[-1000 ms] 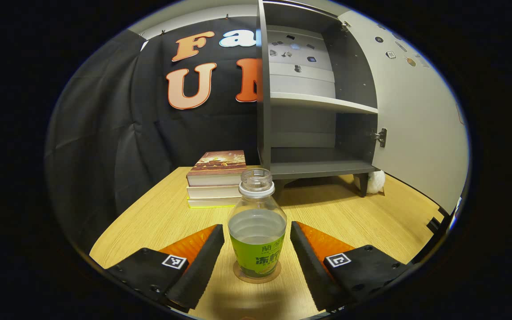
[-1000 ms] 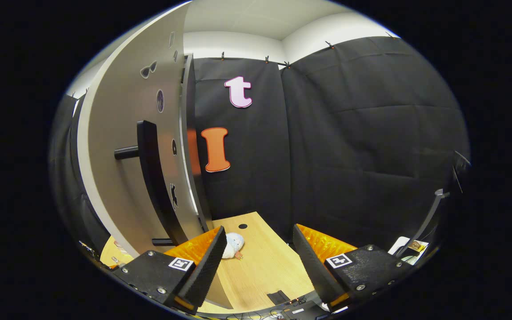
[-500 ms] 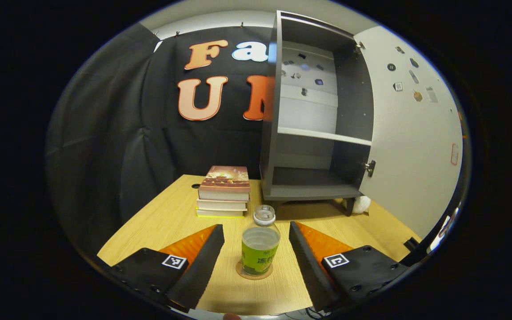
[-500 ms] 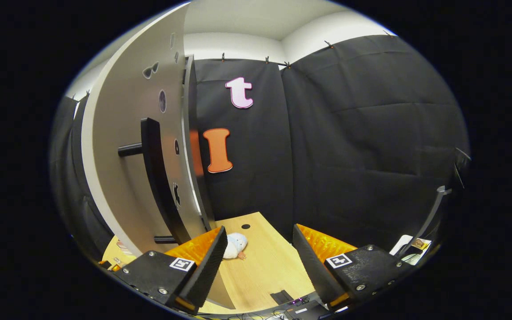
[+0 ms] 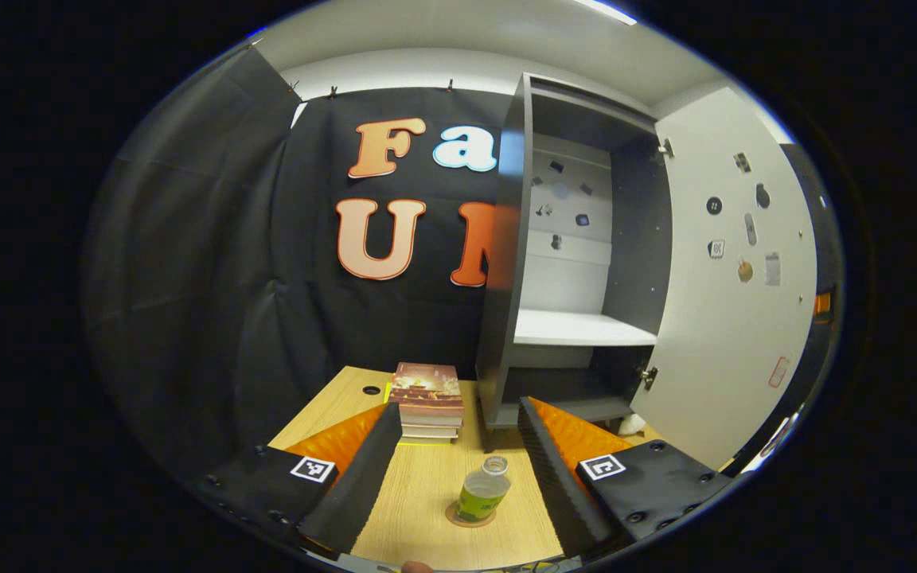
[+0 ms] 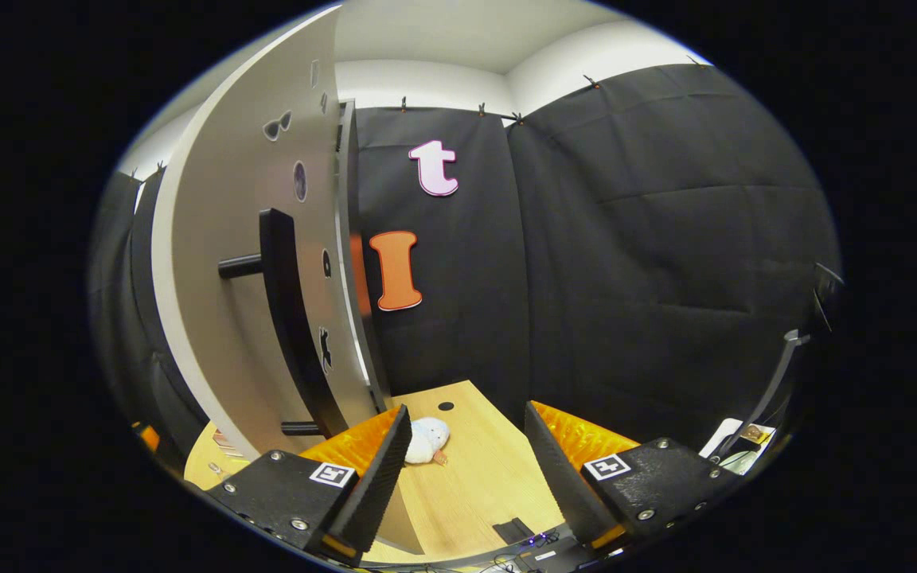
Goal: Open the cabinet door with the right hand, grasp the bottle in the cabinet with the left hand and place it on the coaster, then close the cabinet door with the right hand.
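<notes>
In the left gripper view, the left gripper [image 5: 454, 469] hung above the wooden table [image 5: 419, 509] with its fingers spread apart and nothing between them. The uncapped bottle [image 5: 482, 495] stood upright on the round coaster [image 5: 458, 519], well below and clear of both fingers, so the placing step looked done. The cabinet [image 5: 562, 263] stood open with its shelves bare, its door [image 5: 733, 278] swung out to the right. A stack of books [image 5: 428, 400] lay just left of the cabinet.

In the right gripper view, the right gripper [image 6: 462, 469] was likewise spread and empty, near the door's outer face, its dark bar handle [image 6: 287, 310] up to the left and not yet grasped. Closing the door remained. A small white plush toy [image 6: 427, 440] lay on the table by the door's lower edge and might obstruct its swing.
</notes>
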`<state>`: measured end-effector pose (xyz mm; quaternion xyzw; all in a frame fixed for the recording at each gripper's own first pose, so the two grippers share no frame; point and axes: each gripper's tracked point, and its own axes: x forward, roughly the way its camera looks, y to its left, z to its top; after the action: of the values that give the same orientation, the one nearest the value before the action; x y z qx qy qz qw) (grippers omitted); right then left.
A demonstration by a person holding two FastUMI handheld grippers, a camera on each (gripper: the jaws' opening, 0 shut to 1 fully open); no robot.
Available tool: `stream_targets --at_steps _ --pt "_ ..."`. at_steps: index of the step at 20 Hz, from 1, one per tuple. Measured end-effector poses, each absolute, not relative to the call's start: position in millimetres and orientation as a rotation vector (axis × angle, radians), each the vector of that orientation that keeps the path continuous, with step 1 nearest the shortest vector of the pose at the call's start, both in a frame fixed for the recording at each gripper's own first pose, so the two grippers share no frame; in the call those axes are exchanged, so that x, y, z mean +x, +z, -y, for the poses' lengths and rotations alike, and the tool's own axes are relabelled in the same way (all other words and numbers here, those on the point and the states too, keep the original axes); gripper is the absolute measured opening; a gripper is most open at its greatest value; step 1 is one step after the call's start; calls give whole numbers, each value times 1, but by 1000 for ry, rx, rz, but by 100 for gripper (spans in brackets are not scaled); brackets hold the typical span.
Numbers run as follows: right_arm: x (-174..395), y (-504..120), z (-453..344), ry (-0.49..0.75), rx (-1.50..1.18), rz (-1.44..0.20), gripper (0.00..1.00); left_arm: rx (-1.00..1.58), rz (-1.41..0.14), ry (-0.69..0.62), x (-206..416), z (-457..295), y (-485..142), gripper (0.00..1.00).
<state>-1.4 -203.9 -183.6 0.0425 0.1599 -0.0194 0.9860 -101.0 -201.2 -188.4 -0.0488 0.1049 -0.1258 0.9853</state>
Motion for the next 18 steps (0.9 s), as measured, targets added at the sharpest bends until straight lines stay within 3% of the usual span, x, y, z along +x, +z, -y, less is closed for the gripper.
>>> stream_targets --at_steps 9,10,18 --pt "-19 -179 143 6 82 -316 89 -57 -162 -246 -85 149 -123 96" --pt "-20 -179 132 20 82 -317 99 -58 -167 -247 -83 145 -121 96" --pt "-13 -182 42 149 100 -316 99 -40 -136 -192 -74 89 -103 96"
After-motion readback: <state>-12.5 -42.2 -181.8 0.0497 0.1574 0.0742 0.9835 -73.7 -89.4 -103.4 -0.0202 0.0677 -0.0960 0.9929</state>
